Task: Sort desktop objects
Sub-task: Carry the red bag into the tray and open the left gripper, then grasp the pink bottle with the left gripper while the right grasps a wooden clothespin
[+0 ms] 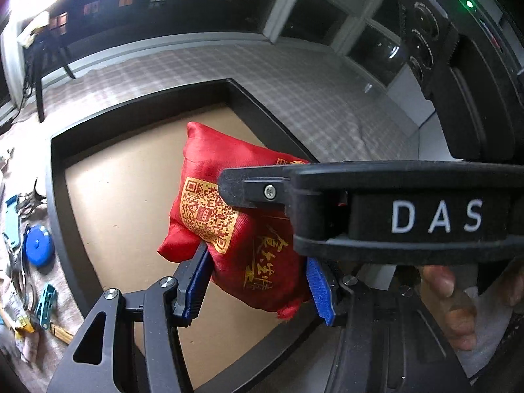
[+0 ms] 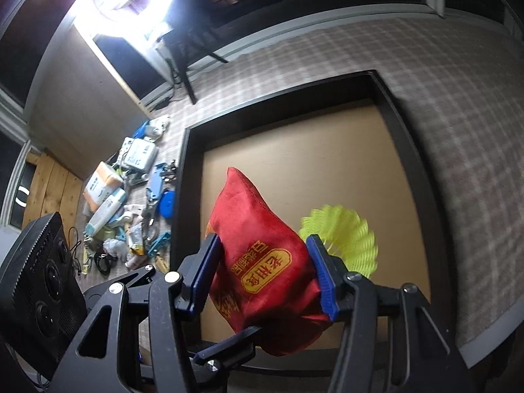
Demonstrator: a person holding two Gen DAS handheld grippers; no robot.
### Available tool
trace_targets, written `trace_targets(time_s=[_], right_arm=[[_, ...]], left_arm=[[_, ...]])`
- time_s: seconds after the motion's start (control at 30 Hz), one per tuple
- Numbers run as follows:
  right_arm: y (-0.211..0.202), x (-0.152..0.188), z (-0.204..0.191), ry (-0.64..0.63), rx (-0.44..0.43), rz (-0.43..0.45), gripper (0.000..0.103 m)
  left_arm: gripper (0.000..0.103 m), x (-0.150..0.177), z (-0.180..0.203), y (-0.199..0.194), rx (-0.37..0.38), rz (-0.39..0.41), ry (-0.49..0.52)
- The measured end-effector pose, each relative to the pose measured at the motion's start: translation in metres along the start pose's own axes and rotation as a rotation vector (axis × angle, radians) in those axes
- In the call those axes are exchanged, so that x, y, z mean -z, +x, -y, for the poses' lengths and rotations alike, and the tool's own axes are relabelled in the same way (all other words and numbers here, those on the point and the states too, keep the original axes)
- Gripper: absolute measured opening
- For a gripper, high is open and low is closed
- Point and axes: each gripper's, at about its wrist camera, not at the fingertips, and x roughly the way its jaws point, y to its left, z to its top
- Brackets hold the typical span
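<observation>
Tongs [image 1: 258,281] on the left pinch a red pouch [image 1: 226,219] at frame centre, above the black-rimmed tray [image 1: 55,177]. In the right view, right tongs [image 2: 265,275] also clamp the pouch, a yellow shuttlecock [image 2: 350,242] just behind. Placement appears underway; next, one side should release.

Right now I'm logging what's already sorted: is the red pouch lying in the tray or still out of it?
Out, still held. The red pouch is pinched by both the left gripper and right gripper, above the tray floor.

Both the left gripper [image 1: 258,271] and right gripper [image 1: 235,193] clamp the red pouch [image 1: 229,226] above the black-rimmed tray [image 1: 59,196].
</observation>
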Motion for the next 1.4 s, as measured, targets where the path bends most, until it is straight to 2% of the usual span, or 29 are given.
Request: trace_targets(time_s=[0.1, 0.3, 0.57, 0.8, 0.97, 1.17, 1.3, 1.4], right_arm=[[-0.008, 0.000, 0.011, 0.023, 0.042, 0.021, 0.055], [-0.023, -0.003, 0.029, 0.070, 0.054, 0.058, 0.056], [-0.026, -0.005, 0.014, 0.033, 0.062, 0.076, 0.058], [-0.004, -0.003, -0.026, -0.076, 0.049, 0.067, 0.058], [0.017, 0.004, -0.072, -0.205, 0.006, 0.046, 0.058], [0.050, 0.022, -0.132, -0.352, -0.023, -0.006, 0.058], [0.076, 0.037, -0.161, -0.417, -0.037, -0.056, 0.058], [0.091, 0.047, -0.177, -0.444, -0.032, -0.084, 0.055]], left_arm=[[0.056, 0.000, 0.001, 0.000, -0.018, -0.002, 0.004], [0.056, 0.004, -0.009, -0.010, -0.040, 0.015, -0.011], [0.056, 0.006, -0.029, -0.017, -0.074, 0.025, -0.035], [0.056, 0.026, -0.067, -0.041, -0.156, 0.031, -0.068], [0.056, 0.056, -0.115, -0.068, -0.254, 0.036, -0.132], [0.054, 0.095, -0.172, -0.086, -0.374, -0.003, -0.175], [0.050, 0.115, -0.197, -0.087, -0.408, -0.042, -0.166], [0.050, 0.123, -0.208, -0.087, -0.401, -0.052, -0.159]])
